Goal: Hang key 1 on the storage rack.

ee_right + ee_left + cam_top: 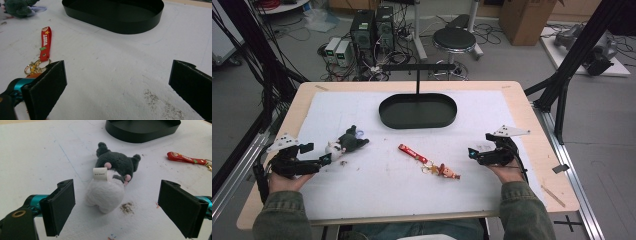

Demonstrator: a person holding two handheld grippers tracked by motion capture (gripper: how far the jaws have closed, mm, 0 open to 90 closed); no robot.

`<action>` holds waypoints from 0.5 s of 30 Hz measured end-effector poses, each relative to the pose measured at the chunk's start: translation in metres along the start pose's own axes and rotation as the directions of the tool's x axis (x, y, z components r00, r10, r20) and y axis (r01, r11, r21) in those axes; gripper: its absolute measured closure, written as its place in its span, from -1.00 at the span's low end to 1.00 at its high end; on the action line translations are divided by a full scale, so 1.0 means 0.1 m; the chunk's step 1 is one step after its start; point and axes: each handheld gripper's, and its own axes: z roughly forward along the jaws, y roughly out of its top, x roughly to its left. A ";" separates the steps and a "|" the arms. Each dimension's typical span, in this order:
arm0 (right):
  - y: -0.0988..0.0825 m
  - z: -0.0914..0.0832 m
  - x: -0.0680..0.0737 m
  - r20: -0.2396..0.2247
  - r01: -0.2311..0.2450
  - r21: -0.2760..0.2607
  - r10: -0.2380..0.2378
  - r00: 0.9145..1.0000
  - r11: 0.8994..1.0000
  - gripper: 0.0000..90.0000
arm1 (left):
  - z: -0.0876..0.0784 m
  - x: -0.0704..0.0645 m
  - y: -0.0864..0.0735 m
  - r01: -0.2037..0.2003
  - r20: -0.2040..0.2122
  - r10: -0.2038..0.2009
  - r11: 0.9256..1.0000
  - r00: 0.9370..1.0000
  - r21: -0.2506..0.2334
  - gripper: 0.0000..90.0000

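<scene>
White table mat (362, 185), plush toy (110, 181) between wide-open left tool (117, 210) pads, untouched

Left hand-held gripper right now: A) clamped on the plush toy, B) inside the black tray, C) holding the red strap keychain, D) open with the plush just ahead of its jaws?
D: in the left gripper view the left hand-held gripper stands with its jaws wide apart, the plush toy lying on the white mat just ahead of them, untouched.

In the right gripper view, the plush toy (18, 7) is running off the frame at eleven o'clock, and the near pad is covering the keychain (45, 43) figure at eight o'clock. The label's (100, 173) print is staying unreadable.
</scene>
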 end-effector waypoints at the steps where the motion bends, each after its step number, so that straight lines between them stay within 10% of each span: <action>1: 0.00 0.00 0.00 0.000 0.000 0.000 0.000 1.000 1.000 -0.99 | 0.00 0.00 0.00 0.000 0.000 0.000 1.000 1.000 0.000 -0.68; 15: 0.00 0.02 0.03 -0.005 0.004 0.015 -0.003 1.000 1.000 -0.99 | 0.01 0.02 -0.01 -0.001 -0.004 0.001 1.000 1.000 0.007 -0.68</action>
